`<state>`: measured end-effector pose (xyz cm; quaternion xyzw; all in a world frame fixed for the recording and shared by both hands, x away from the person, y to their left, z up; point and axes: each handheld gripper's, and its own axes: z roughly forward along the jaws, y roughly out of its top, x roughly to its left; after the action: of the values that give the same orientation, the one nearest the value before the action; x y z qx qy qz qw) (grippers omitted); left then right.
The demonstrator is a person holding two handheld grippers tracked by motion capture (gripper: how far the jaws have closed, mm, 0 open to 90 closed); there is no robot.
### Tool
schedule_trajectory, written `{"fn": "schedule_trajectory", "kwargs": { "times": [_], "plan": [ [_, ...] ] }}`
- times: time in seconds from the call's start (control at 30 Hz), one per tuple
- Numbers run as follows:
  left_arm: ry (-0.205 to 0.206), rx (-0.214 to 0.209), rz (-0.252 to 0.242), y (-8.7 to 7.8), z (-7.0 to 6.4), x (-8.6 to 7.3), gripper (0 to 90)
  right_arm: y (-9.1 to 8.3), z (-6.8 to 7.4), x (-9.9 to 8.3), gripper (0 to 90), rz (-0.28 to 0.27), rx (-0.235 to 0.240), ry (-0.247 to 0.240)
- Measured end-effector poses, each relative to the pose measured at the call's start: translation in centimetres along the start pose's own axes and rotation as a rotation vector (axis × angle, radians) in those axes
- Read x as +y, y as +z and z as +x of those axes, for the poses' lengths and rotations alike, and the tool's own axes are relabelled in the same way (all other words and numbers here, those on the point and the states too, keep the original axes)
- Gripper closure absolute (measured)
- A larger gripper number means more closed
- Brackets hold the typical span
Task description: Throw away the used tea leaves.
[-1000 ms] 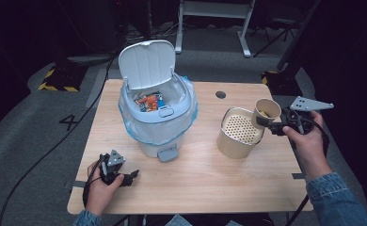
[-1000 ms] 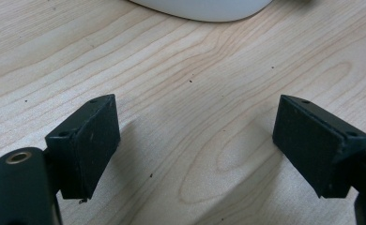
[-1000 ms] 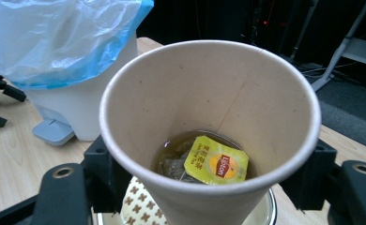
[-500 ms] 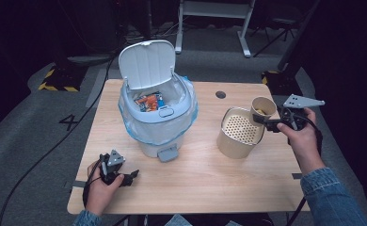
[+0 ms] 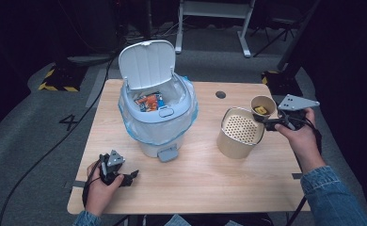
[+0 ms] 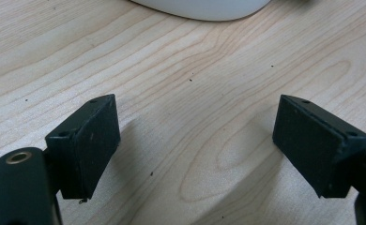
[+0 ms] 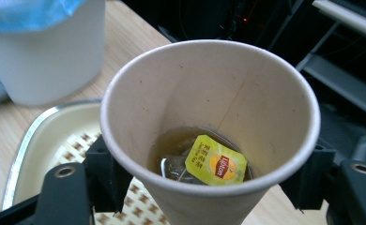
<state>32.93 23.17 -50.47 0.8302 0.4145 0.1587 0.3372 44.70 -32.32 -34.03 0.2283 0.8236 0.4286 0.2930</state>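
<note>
Right gripper [image 7: 209,187]: 2 black jaws clamped on the lower wall of a paper cup [image 7: 209,126], 1 on each side. Cup is a plain beige paper cone, rolled rim, held upright above the far right edge of the strainer bin [image 5: 240,132].

Cup contents: shallow amber liquid, a soaked tea bag [image 7: 176,164], and a square yellow tag [image 7: 216,164] lying on it. The tag carries a red-and-yellow oval logo reading "Lipton"; the smaller print beside it is too fine to read.

Strainer bin: cream, rounded-square tub with a perforated insert and a metal-coloured rim. It stands on the pale wood-grain table [image 5: 195,179].

White pedal bin [image 5: 158,117]: left of the strainer bin, well apart. Smooth plastic, flip lid raised, translucent blue liner folded over the rim, orange and blue wrappers inside, grey pedal at the base.

Left gripper [image 6: 197,145]: far left and nearer the person than the strainer bin, resting low over the table. Jaws wide apart, nothing between them, flat matte black pads.

Floor marking: a painted "4" [image 5: 69,122] on the grey floor, left of the table.
</note>
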Motion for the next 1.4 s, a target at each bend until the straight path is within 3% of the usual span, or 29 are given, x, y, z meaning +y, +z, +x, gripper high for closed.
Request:
{"fn": "schedule_trajectory", "kwargs": {
  "times": [0.23,0.47,0.8,0.83,0.9,1.07,1.4],
  "plan": [
    [0.0,0.001,-0.001,0.0,0.0,0.0,15.5,0.1,0.7,0.8,31.0,0.074,-0.064,-0.197],
    [0.0,0.0,-0.001,0.0,0.0,0.0,15.5,0.2,1.7,1.4,31.6,0.164,-0.172,-0.454],
    [0.0,0.0,-0.002,0.0,0.0,0.0,15.5,0.9,3.1,1.6,32.1,0.286,-0.248,-0.741],
    [0.0,0.0,-0.002,0.0,0.0,0.0,15.5,1.0,3.4,1.6,32.1,0.305,-0.259,-0.795],
    [0.0,0.0,-0.001,0.0,0.0,0.0,15.5,1.2,3.7,1.6,32.1,0.328,-0.274,-0.857],
    [0.0,0.0,-0.002,0.0,0.0,0.0,15.5,1.5,4.4,1.4,32.2,0.358,-0.301,-0.956],
    [0.0,0.0,-0.002,0.0,0.0,0.0,15.5,1.9,6.2,1.3,32.5,0.441,-0.435,-1.251]
  ]
}}
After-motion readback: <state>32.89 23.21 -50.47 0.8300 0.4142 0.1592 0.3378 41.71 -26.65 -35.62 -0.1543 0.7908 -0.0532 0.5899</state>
